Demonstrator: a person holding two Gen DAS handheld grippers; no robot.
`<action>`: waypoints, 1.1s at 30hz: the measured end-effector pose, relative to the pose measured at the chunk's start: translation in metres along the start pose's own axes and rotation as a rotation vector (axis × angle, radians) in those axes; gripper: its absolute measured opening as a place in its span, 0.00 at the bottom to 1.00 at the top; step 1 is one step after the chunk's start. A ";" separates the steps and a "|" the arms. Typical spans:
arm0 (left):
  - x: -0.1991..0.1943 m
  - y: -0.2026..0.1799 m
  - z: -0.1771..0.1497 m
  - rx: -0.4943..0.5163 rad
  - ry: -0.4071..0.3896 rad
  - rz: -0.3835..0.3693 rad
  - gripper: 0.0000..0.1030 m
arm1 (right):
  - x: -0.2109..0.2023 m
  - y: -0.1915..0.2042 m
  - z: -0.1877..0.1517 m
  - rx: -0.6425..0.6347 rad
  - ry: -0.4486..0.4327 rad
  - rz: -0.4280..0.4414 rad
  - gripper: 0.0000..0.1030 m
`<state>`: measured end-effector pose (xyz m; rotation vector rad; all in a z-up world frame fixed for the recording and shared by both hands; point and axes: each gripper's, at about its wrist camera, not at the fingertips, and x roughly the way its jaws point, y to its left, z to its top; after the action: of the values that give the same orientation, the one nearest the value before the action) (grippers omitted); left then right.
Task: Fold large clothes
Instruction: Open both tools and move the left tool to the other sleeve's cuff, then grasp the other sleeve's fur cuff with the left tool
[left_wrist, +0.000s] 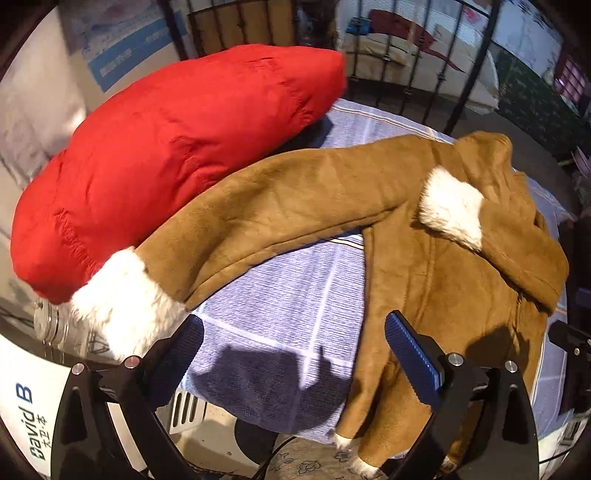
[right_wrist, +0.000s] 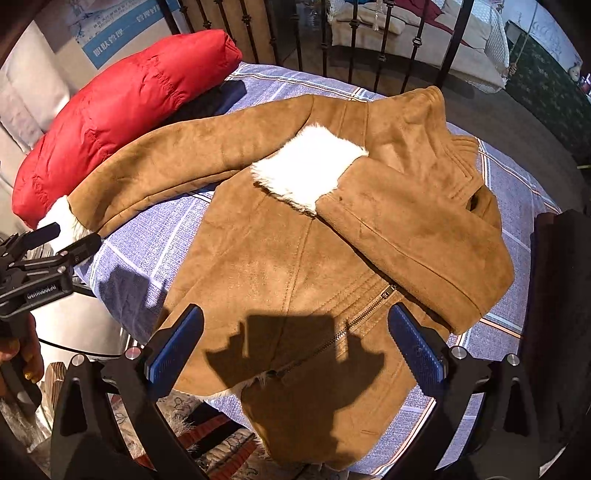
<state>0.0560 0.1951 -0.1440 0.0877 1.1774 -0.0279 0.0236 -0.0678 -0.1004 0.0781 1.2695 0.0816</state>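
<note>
A brown suede jacket (right_wrist: 295, 258) with white fur cuffs lies zip-side up on the blue checked tablecloth (right_wrist: 155, 236). One sleeve is folded across its chest, with the fur cuff (right_wrist: 306, 170) near the collar. The other sleeve (left_wrist: 277, 206) stretches out to the left, and its cuff (left_wrist: 125, 306) hangs at the table edge against the red coat. My left gripper (left_wrist: 295, 343) is open just right of that cuff, touching nothing; it also shows beside the cuff as the left gripper (right_wrist: 68, 240) in the right wrist view. My right gripper (right_wrist: 295, 332) is open above the jacket's lower zip.
A folded red puffer coat (left_wrist: 166, 155) sits at the table's left on a dark blue garment (right_wrist: 221, 96). A black metal railing (right_wrist: 332, 37) runs behind the table. A glass jar (left_wrist: 55, 325) and a white box (left_wrist: 22, 406) stand lower left. A dark object (right_wrist: 561, 314) stands at the right.
</note>
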 end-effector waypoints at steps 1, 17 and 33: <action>0.004 0.019 -0.001 -0.051 0.003 0.017 0.93 | 0.000 0.001 0.001 0.000 0.001 0.000 0.95; 0.080 0.180 -0.024 -0.394 0.130 0.028 0.68 | 0.001 0.002 0.004 0.009 0.002 -0.021 0.95; -0.051 0.068 0.031 -0.155 -0.106 -0.321 0.08 | -0.004 -0.020 -0.002 0.059 -0.038 -0.006 0.95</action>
<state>0.0698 0.2590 -0.0816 -0.2374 1.0744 -0.2212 0.0212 -0.0885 -0.0995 0.1265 1.2344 0.0370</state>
